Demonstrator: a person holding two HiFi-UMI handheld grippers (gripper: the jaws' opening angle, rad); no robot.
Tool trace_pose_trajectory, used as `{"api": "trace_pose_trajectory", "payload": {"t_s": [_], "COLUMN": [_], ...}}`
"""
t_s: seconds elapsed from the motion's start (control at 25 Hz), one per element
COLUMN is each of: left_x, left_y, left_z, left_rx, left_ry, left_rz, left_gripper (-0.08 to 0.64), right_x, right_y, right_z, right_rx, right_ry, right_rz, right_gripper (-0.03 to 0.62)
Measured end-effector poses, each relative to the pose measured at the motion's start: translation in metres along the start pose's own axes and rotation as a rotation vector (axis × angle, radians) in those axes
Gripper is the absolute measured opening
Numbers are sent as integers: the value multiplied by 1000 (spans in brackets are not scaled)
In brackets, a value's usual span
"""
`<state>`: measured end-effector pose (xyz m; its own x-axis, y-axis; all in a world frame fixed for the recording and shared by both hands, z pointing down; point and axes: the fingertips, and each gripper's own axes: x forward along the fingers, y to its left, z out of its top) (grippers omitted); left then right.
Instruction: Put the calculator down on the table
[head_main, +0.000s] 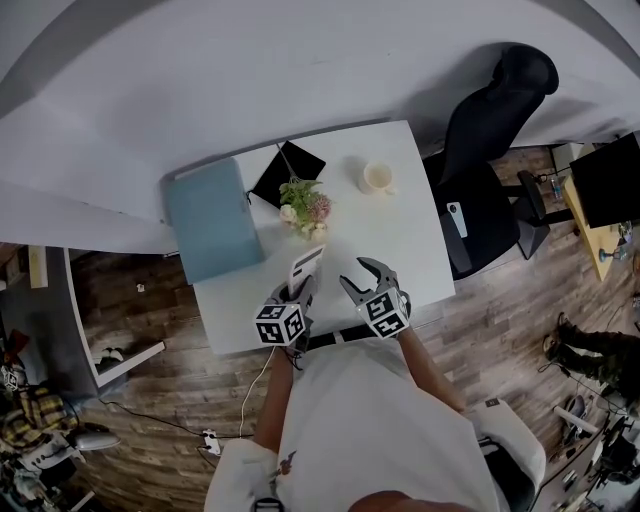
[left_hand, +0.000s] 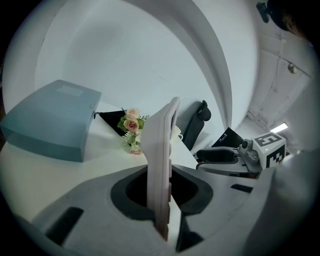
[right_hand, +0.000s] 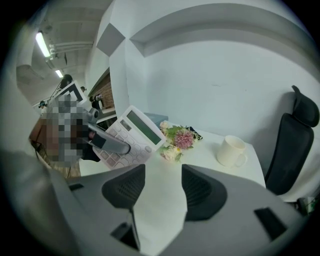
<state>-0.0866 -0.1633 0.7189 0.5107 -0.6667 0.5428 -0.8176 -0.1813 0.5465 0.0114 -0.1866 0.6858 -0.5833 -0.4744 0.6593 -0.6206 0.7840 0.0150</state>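
Observation:
A white calculator (head_main: 305, 268) with a grey display hangs tilted above the near part of the white table (head_main: 400, 235), and my left gripper (head_main: 303, 290) is shut on its lower end. In the left gripper view the calculator (left_hand: 162, 165) stands edge-on between the two pads. The right gripper view shows the calculator's (right_hand: 132, 137) key face at the left, with a left finger (right_hand: 107, 141) across it. To its right my right gripper (head_main: 355, 275) hovers over the table, shut, jaws drawn close with nothing between them (right_hand: 160, 187).
A pale blue box (head_main: 210, 220) lies on the table's left part. A small bunch of flowers (head_main: 305, 208) sits just beyond the calculator, with a black folded item (head_main: 288, 172) behind it. A white mug (head_main: 377, 177) stands at the far right. A black office chair (head_main: 490, 150) is beside the table.

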Motion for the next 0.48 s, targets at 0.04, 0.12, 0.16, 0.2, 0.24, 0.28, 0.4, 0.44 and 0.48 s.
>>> {"api": "trace_pose_trajectory", "payload": {"t_s": [0.04,0.12,0.16,0.2,0.24,0.28,0.4,0.44,0.48], "left_x": [2,7,9,11,14,16,21,24,26], "left_y": [0,1,2,3,4,5,7,8,8], "left_z": [-2,-8,-11,-14,-16,-19,-26,-28,-29], "left_rx": [-7,-17,-23,-30,-38,-47,-65,-68,-71], "left_ry": [6,23,31,39,45,51,67,71,75], "left_rz": [-3,-6,-8,-10,-12,-13,-14,-16,-18], "left_gripper": [71,71,71,71,71,71,71,71,71], "right_x": [1,4,5,6,8,9,11,11,12], "right_y": [0,1,2,2,3,3,4,3,3], "right_z": [-3,-9,-12,-14,-17,-19,-26,-28,-29], "right_rx": [3,7,8,9,9,9,11,10,9], "right_ry": [5,19,26,31,37,43,60,65,70], "right_rz": [3,10,13,16,17,18,20,21,21], "right_gripper": [233,233,233,233,233,233,233,233,233]}}
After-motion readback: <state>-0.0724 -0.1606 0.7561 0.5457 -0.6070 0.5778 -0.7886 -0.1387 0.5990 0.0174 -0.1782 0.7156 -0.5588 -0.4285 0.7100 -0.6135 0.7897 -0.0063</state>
